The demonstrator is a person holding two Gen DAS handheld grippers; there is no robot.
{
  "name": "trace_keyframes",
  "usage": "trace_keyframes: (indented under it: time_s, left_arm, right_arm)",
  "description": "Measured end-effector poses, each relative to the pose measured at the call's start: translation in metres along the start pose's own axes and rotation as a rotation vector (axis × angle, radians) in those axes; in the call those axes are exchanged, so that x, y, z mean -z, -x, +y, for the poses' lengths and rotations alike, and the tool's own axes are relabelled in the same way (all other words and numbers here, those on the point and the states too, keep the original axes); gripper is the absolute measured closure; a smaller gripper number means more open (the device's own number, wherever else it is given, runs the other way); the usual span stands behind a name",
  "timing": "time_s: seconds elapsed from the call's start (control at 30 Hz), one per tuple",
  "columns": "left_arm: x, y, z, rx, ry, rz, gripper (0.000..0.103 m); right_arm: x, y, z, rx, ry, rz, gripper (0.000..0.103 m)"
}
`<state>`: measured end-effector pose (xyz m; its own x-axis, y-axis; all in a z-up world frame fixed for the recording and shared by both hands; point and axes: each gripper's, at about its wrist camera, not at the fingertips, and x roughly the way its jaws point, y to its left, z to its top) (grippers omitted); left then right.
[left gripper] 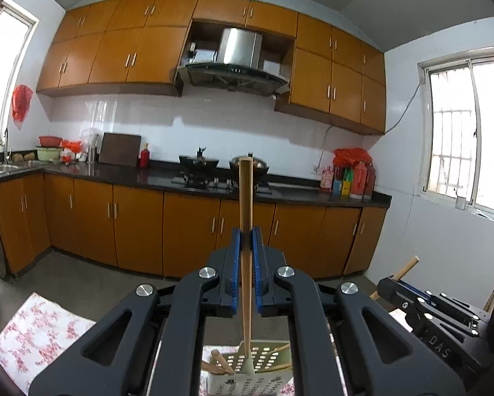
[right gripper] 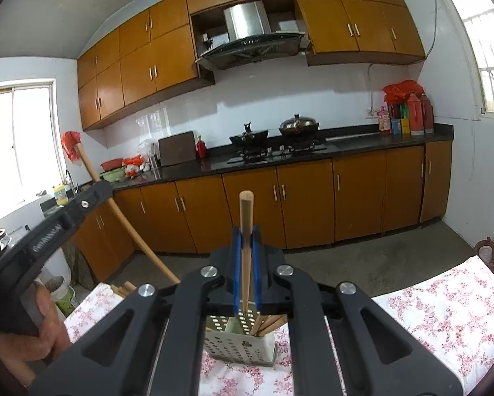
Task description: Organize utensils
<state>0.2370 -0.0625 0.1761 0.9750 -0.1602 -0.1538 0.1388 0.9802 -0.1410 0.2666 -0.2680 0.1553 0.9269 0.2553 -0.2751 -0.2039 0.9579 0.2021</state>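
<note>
Left gripper [left gripper: 246,236] clamps a wooden stick [left gripper: 246,204] upright at frame centre, its lower end reaching into the perforated holder [left gripper: 263,363] at bottom centre. Right gripper [right gripper: 246,236] likewise grips a second stick [right gripper: 246,227] above the holder, which stands on a floral cloth [right gripper: 445,310].

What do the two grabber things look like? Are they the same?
They look like twins. The left gripper and right gripper are both matte black plastic with chunky angled arms, triangle-shaped cut-outs and round silver bolts. Their fingers have bright blue ridged pads. The side of the black body carries raised lettering. A bare hand grips the left one's handle. No cables show.
</note>
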Motion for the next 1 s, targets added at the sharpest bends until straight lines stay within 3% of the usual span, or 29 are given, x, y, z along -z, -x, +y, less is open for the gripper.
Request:
trace_keyframes:
  time_s: [0.33,0.5,0.53,0.57,0.6,0.63,0.73,1.0]
  left_arm:
    - [0.031,-0.018,0.006,-0.032,-0.002,0.021,0.095]
    - [0.035,-0.028,0.011,-0.042,0.013,0.097,0.095]
    - [0.034,-0.027,0.013,-0.041,0.024,0.107,0.091]
    - [0.033,-0.026,0.016,-0.032,0.036,0.121,0.085]
    - [0.031,-0.024,0.018,-0.035,0.040,0.130,0.064]
    - [0.028,-0.021,0.020,-0.042,0.043,0.128,0.048]
    - [0.018,-0.007,0.024,-0.047,0.038,0.110,0.045]
    - [0.009,0.042,0.038,-0.061,0.029,0.113,0.027]
  right_arm:
    - [0.016,-0.020,0.000,0.000,-0.009,0.055,0.096]
    - [0.020,-0.023,0.005,-0.006,0.000,0.077,0.094]
    - [0.020,-0.023,0.006,-0.002,0.003,0.084,0.091]
    - [0.020,-0.022,0.007,0.000,0.002,0.085,0.080]
    - [0.018,-0.021,0.006,0.006,-0.001,0.080,0.068]
    - [0.016,-0.019,0.006,0.013,-0.003,0.071,0.065]
    - [0.013,-0.009,0.008,0.016,-0.009,0.056,0.064]
    - [0.009,0.035,0.018,0.030,0.018,0.009,0.029]
